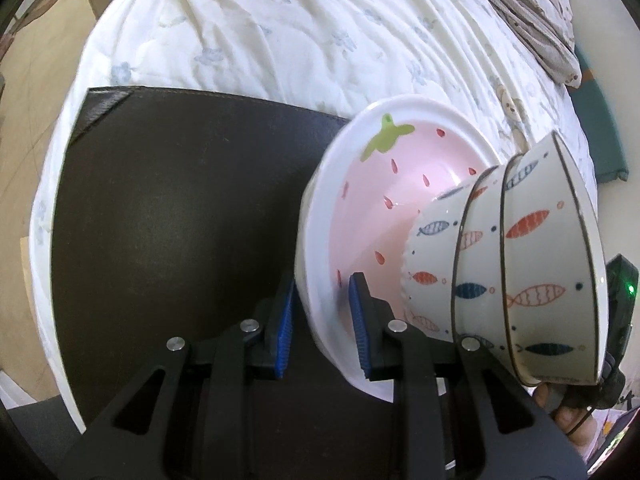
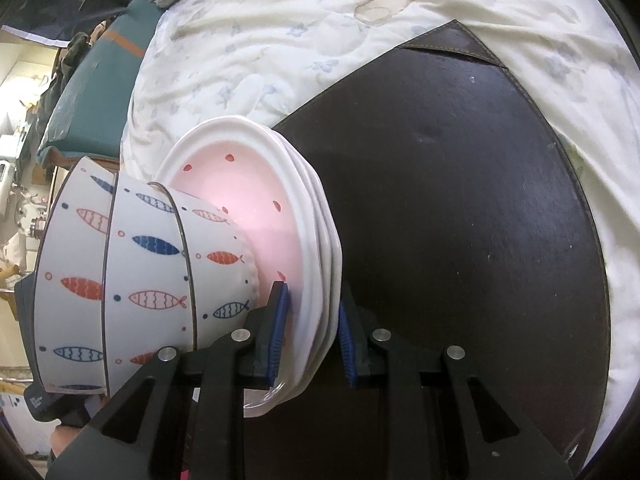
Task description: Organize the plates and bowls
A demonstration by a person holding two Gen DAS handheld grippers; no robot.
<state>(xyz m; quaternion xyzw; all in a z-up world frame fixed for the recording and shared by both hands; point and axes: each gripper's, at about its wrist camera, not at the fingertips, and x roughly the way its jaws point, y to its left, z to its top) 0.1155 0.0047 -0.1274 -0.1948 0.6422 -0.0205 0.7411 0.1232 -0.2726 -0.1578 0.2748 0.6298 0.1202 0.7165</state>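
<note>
A stack of white plates with a pink strawberry centre (image 1: 400,168) carries three nested white bowls with fish patterns (image 1: 532,256). My left gripper (image 1: 320,320) straddles the near rim of the plate stack, one blue pad (image 1: 286,320) under it and one on the pink face. In the right wrist view my right gripper (image 2: 310,332) straddles the opposite rim of the plate stack (image 2: 320,240), with the bowls (image 2: 140,272) at its left. Both hold the stack above a dark brown mat (image 1: 180,208).
The dark mat (image 2: 460,200) lies on a bed with a cream quilt (image 1: 280,28). A grey patterned blanket (image 1: 532,8) lies at the far right. A teal cushion (image 2: 92,92) and room clutter are beyond the bed's edge.
</note>
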